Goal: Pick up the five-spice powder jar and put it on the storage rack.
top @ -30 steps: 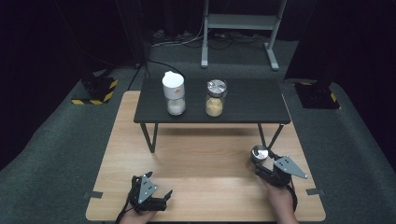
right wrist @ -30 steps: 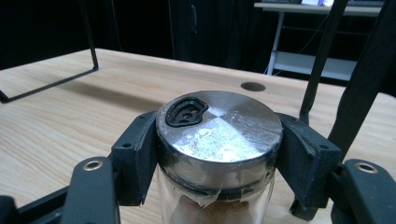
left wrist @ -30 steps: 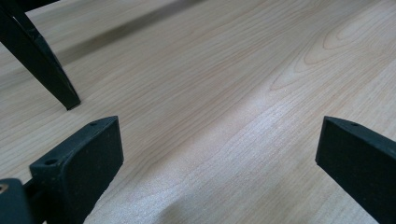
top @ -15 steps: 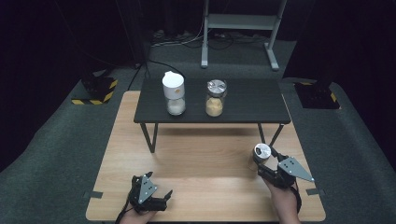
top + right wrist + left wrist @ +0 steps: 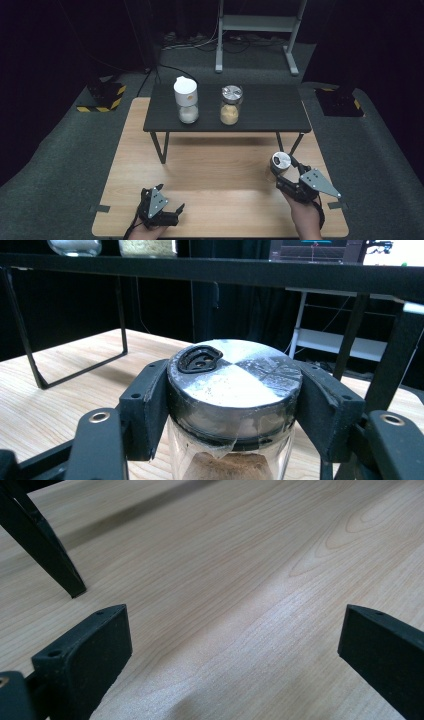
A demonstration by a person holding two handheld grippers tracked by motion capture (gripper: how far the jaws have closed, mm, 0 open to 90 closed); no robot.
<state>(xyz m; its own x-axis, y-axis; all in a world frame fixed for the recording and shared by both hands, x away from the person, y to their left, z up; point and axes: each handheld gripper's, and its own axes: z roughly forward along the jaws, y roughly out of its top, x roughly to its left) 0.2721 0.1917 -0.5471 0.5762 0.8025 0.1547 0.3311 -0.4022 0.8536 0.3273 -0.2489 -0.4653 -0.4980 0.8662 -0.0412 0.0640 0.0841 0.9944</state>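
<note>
Care comes first: with our right gripper [image 5: 232,405] pinching the spice jar [image 5: 234,390] by its lid above the wooden table [image 5: 225,165], we lift level, left gripper [image 5: 167,212] spread idle.

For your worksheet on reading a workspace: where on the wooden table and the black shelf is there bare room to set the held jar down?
Bare wood lies between the left claw and the right claw holding the jar. On the black shelf, free patches flank the white-lidded jar and silver-lidded jar; the gap between them is tight.
</note>
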